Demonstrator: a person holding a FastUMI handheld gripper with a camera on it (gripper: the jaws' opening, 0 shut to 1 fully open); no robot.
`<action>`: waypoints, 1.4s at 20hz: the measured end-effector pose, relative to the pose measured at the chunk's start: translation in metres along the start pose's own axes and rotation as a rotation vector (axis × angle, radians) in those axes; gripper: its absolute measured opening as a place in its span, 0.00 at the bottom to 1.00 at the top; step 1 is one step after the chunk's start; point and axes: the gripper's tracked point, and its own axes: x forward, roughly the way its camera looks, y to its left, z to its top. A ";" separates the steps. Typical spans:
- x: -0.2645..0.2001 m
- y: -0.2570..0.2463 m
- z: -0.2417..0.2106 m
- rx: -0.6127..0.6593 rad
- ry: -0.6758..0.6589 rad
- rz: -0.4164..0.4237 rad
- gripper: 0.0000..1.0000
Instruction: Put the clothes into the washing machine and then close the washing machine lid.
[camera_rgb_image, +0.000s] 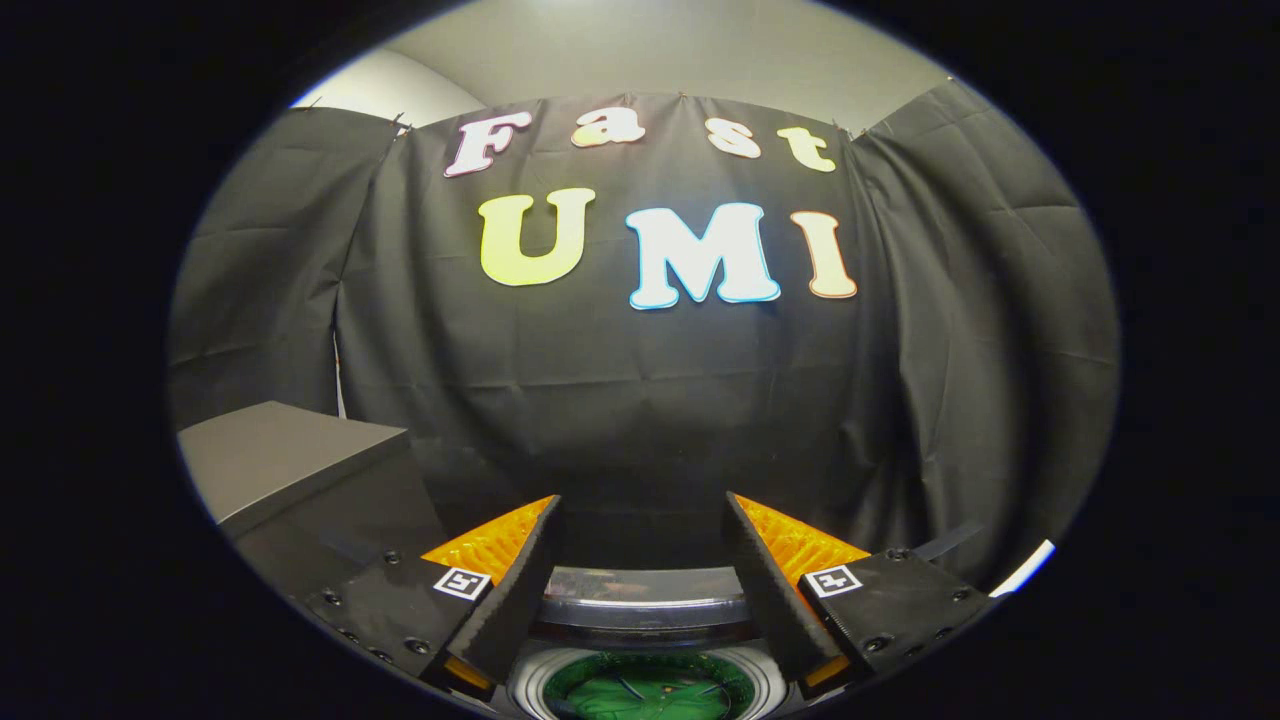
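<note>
- My tongs (640, 560) sit nearest, fingers spread wide with nothing between them; below and between them I look down into the washing machine (650, 690), its drum green inside and its clear lid (645, 590) raised just ahead of my fingers
- I judge the risk so: I hold no clothes and see none; closing the lid now would leave the wash out
- A grey box (290, 465) stands to my left; swinging that way could knock it

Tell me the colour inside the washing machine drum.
Green, seen in the gripper view: the drum lies below the open hand-held gripper.
</note>
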 end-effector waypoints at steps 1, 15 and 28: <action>-0.006 0.000 -0.005 -0.002 0.006 -0.001 0.98; -0.088 0.006 -0.083 0.018 0.151 -0.023 0.98; -0.193 0.033 0.023 -0.015 -0.063 -0.030 0.98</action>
